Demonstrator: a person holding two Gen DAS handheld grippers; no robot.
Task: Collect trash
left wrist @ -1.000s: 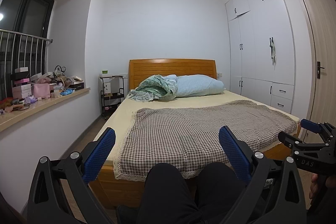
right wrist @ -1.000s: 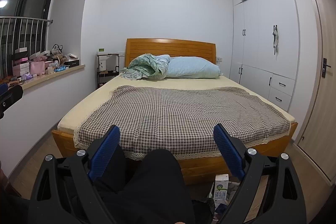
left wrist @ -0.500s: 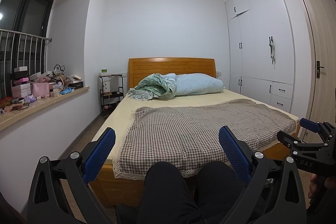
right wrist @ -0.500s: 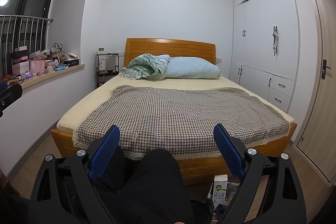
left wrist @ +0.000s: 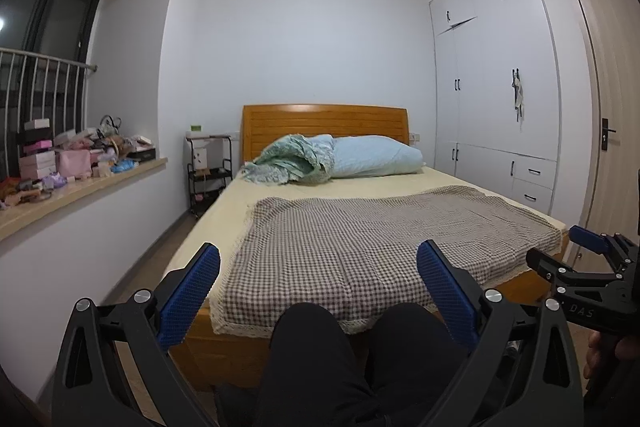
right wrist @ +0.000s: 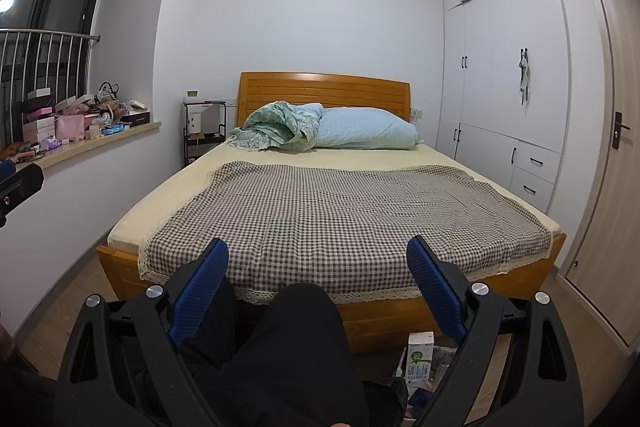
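Both my left hand-held gripper [left wrist: 318, 281] and right hand-held gripper [right wrist: 318, 277] gape wide, empty, facing the wooden bed [right wrist: 424, 315] with its brown checked blanket [right wrist: 340, 215]; a white milk carton [right wrist: 420, 357] stands on the floor at 5 o'clock.

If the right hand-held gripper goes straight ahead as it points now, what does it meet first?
Probably the checked blanket on the bed. The right hand-held gripper, open and empty, aims over the person's knee at it; depth is unclear.

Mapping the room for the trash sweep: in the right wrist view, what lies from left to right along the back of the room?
Cluttered window ledge → black wire trolley → crumpled green quilt → pale blue pillow → white built-in wardrobe → beige door.
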